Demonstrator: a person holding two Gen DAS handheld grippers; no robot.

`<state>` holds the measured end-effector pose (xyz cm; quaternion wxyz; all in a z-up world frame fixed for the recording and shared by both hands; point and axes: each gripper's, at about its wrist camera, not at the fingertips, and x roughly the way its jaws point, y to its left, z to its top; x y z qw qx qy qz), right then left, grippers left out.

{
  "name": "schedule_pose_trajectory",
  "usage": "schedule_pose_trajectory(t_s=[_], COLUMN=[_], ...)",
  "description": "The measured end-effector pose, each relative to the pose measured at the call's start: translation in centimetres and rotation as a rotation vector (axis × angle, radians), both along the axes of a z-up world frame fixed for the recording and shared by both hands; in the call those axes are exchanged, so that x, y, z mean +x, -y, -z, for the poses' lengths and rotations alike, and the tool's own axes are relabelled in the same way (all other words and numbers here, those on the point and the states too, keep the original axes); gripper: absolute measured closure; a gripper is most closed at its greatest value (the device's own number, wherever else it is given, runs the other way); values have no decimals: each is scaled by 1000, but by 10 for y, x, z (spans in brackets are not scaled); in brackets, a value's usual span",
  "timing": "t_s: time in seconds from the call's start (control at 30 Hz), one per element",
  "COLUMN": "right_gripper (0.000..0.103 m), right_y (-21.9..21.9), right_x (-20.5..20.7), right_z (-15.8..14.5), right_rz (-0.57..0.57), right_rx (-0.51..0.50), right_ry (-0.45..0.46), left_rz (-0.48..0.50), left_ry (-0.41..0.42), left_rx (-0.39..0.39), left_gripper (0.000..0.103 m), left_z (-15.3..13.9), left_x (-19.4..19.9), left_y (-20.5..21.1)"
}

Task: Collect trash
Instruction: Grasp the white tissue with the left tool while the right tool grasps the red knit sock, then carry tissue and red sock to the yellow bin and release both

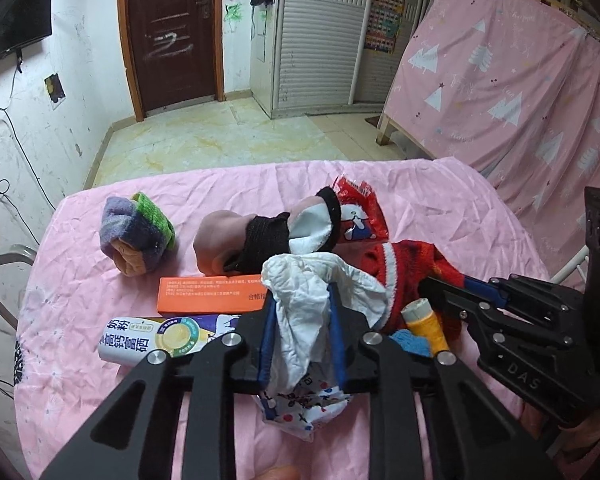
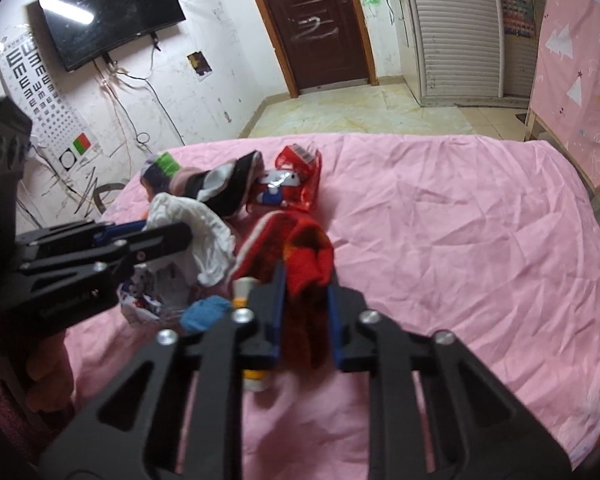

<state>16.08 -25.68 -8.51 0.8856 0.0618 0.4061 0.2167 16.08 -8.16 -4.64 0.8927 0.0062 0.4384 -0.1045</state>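
Observation:
My left gripper (image 1: pixel 302 304) is shut on a crumpled white tissue (image 1: pixel 320 280) and holds it above the pink table; the tissue also shows in the right wrist view (image 2: pixel 204 232). My right gripper (image 2: pixel 306 280) is shut on a red knitted sock (image 2: pixel 300 256), which also shows in the left wrist view (image 1: pixel 404 264). A red snack wrapper (image 1: pixel 360 208) lies behind the socks. A colourful printed wrapper (image 1: pixel 300 404) lies under my left gripper. An orange box (image 1: pixel 208 294) and a milk-powder packet (image 1: pixel 152 338) lie to the left.
A purple-green sock bundle (image 1: pixel 136 232) and a pink-black sock (image 1: pixel 252 240) lie on the pink tablecloth (image 2: pixel 460 240). A yellow thread spool (image 1: pixel 426 320) and blue yarn (image 2: pixel 204 312) sit between the grippers. A pink curtain (image 1: pixel 520 92) hangs on the right.

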Motion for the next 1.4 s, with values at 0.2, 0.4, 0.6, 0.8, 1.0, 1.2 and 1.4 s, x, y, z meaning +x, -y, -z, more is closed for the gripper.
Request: schedule_pose_trajectory(t_s=[0.2, 0.4, 0.6, 0.8, 1.0, 1.2, 1.4], right_gripper=[89, 89, 89, 89, 89, 89, 89], right_y=[5, 17, 37, 63, 92, 133, 175], right_x=[-14, -31, -52, -72, -94, -118, -136], right_z=[-14, -33, -50, -63, -72, -75, -70], right_rz=[20, 40, 64, 105, 159, 230, 304], right_rx=[15, 40, 72, 97, 116, 129, 136], right_ry=[52, 100, 144, 185, 221, 246, 254], left_rz=[4, 2, 10, 38, 97, 165, 236], left_ry=[41, 92, 126, 158, 181, 192, 183], left_rx=[-13, -16, -24, -20, -13, -8, 8], left_gripper=[92, 92, 92, 92, 92, 92, 92], left_z=[-16, -39, -56, -71, -83, -89, -86], left_x=[-17, -39, -56, -73, -90, -102, -110], left_y=[1, 3, 8, 27, 60, 101, 143])
